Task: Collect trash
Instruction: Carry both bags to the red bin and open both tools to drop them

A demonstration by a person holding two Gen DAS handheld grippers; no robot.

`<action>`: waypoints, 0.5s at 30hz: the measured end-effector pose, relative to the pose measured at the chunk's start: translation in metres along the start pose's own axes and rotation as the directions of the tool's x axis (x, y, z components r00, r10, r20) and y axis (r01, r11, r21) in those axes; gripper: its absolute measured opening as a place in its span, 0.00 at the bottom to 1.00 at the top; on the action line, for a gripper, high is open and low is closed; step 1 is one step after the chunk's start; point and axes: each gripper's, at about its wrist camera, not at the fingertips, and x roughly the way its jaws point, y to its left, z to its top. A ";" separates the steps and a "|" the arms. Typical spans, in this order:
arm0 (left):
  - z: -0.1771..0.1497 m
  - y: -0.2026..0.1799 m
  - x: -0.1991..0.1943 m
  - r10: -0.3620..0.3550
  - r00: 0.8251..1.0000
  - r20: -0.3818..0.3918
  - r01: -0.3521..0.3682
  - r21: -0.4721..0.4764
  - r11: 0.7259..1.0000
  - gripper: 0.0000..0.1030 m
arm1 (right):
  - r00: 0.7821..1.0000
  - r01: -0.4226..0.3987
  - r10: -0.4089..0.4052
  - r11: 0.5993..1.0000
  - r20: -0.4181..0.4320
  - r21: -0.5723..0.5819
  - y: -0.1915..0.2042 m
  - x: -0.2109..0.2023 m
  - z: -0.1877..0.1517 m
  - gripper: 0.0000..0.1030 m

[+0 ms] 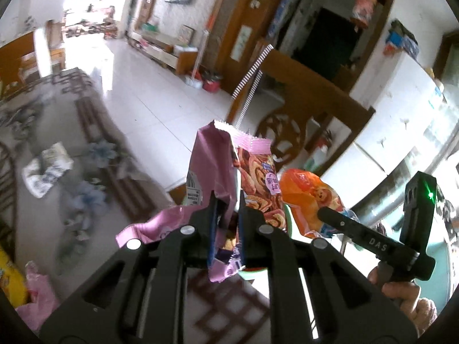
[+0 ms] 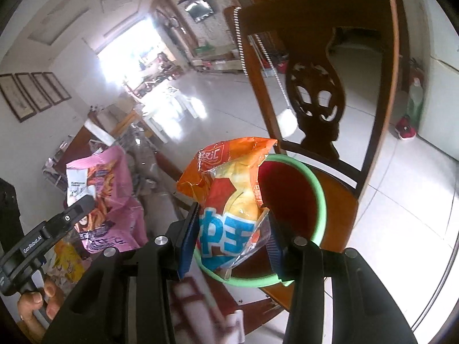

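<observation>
My left gripper (image 1: 228, 200) is shut on a pink snack wrapper (image 1: 212, 160) and holds it upright in the air. The wrapper also shows in the right wrist view (image 2: 106, 197). My right gripper (image 2: 232, 223) is shut on an orange and yellow snack bag (image 2: 229, 183) and holds it above a bin with a green rim (image 2: 320, 192) and red inside, which stands on a wooden chair seat (image 2: 341, 209). The orange bag also shows in the left wrist view (image 1: 307, 197), right of the pink wrapper.
A table with a patterned cloth (image 1: 57, 143) lies to the left, with a crumpled white wrapper (image 1: 47, 169), a yellow packet (image 1: 8, 281) and a pink bag (image 1: 40, 295) on it. The carved chair back (image 2: 315, 97) rises behind the bin. White tiled floor (image 1: 160, 97) lies beyond.
</observation>
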 end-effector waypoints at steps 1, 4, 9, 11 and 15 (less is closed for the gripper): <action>0.000 -0.004 0.003 0.005 1.000 -0.003 -0.005 0.015 1.000 0.26 | 1.000 0.007 -0.007 1.000 0.001 0.010 -0.004 0.003 0.001 0.48; -0.003 -0.009 0.003 0.026 0.999 0.032 -0.027 0.041 0.999 0.63 | 1.000 0.004 -0.004 0.998 0.007 0.056 -0.012 0.004 -0.001 0.55; -0.011 0.005 -0.007 0.050 0.998 0.031 -0.050 -0.001 0.999 0.63 | 1.000 0.003 -0.003 0.998 -0.006 0.069 -0.011 0.010 -0.001 0.59; -0.016 0.017 -0.022 0.054 0.998 0.036 -0.052 -0.051 0.997 0.63 | 1.000 -0.009 0.009 0.999 -0.004 0.051 -0.004 0.008 -0.001 0.59; -0.031 0.038 -0.054 0.108 0.993 0.048 -0.103 -0.103 0.989 0.64 | 0.999 -0.046 0.046 0.999 0.003 -0.004 0.020 0.007 0.004 0.59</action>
